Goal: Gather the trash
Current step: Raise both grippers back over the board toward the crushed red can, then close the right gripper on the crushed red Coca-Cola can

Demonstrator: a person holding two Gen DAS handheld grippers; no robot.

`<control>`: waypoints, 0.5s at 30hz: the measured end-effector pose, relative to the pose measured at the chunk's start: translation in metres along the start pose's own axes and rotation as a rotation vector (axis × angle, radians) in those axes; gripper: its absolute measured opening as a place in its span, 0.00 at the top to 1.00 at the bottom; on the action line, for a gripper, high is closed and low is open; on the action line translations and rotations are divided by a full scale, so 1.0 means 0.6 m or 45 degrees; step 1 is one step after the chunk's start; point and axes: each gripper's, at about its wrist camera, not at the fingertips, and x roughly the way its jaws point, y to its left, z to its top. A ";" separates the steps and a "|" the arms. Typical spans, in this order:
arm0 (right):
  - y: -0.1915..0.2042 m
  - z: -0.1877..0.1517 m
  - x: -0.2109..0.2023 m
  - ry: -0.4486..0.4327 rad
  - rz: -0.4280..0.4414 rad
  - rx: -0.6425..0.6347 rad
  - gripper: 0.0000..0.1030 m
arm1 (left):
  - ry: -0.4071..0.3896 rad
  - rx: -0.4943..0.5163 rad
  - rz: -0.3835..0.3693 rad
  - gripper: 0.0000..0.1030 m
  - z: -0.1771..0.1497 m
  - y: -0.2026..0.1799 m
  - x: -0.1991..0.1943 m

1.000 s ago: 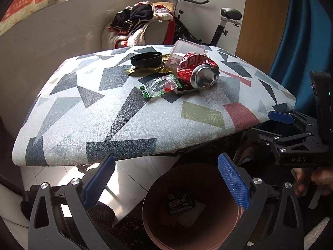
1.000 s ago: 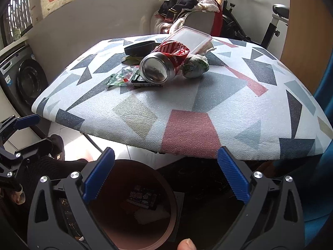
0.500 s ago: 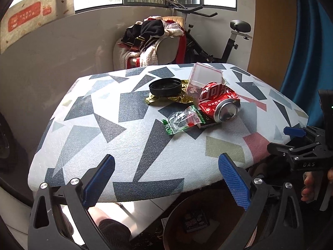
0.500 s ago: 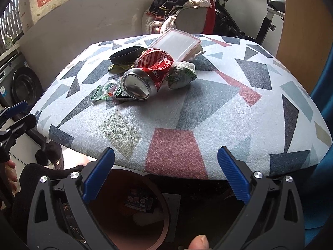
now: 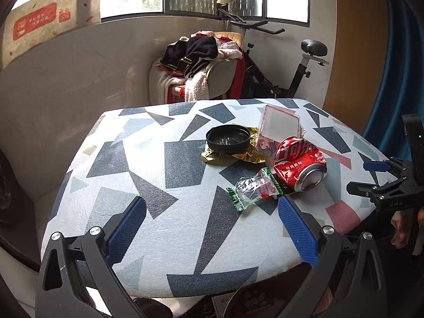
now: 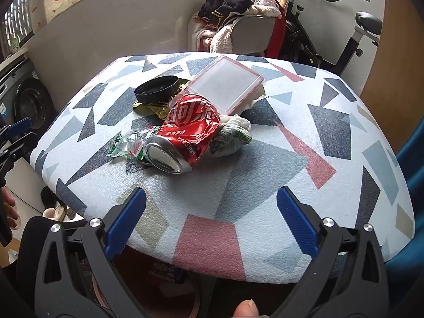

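Note:
A crushed red can (image 5: 300, 164) (image 6: 182, 137) lies on its side on the patterned table (image 5: 159, 185) (image 6: 265, 159). Beside it are a clear green-edged wrapper (image 5: 251, 190) (image 6: 127, 145), a black round lid (image 5: 228, 140) (image 6: 157, 88) on gold foil (image 5: 228, 157), a clear plastic box (image 5: 279, 128) (image 6: 228, 86) and a crumpled white wad (image 6: 230, 137). My left gripper (image 5: 212, 228) is open, hovering over the near table edge, short of the wrapper. My right gripper (image 6: 212, 220) is open over the front edge, short of the can.
A brown bin (image 6: 190, 302) (image 5: 238, 304) stands on the floor under the table's front edge with a dark packet (image 6: 167, 271) inside. A chair piled with clothes (image 5: 198, 63) and an exercise bike (image 5: 291, 74) stand behind. A washing machine (image 6: 23, 100) is at left.
Both grippers have risen from bin level and moved in over the table edge; the trash pile now sits lower and nearer in both views. Both stay open.

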 end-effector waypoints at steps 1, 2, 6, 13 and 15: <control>-0.003 0.005 0.002 -0.002 0.021 0.011 0.06 | 0.014 -0.009 0.007 0.06 0.002 0.004 0.005; -0.006 0.010 0.006 -0.002 0.036 0.020 0.06 | 0.022 -0.018 0.011 0.06 0.004 0.008 0.009; -0.018 0.029 0.023 -0.011 0.069 0.035 0.07 | 0.056 -0.064 -0.008 0.06 0.004 0.024 0.026; -0.022 0.062 0.069 0.010 0.225 0.098 0.40 | 0.056 -0.082 0.025 0.06 0.000 0.044 0.044; -0.019 0.071 0.079 0.002 0.245 0.119 0.41 | 0.068 -0.089 0.020 0.06 -0.002 0.047 0.051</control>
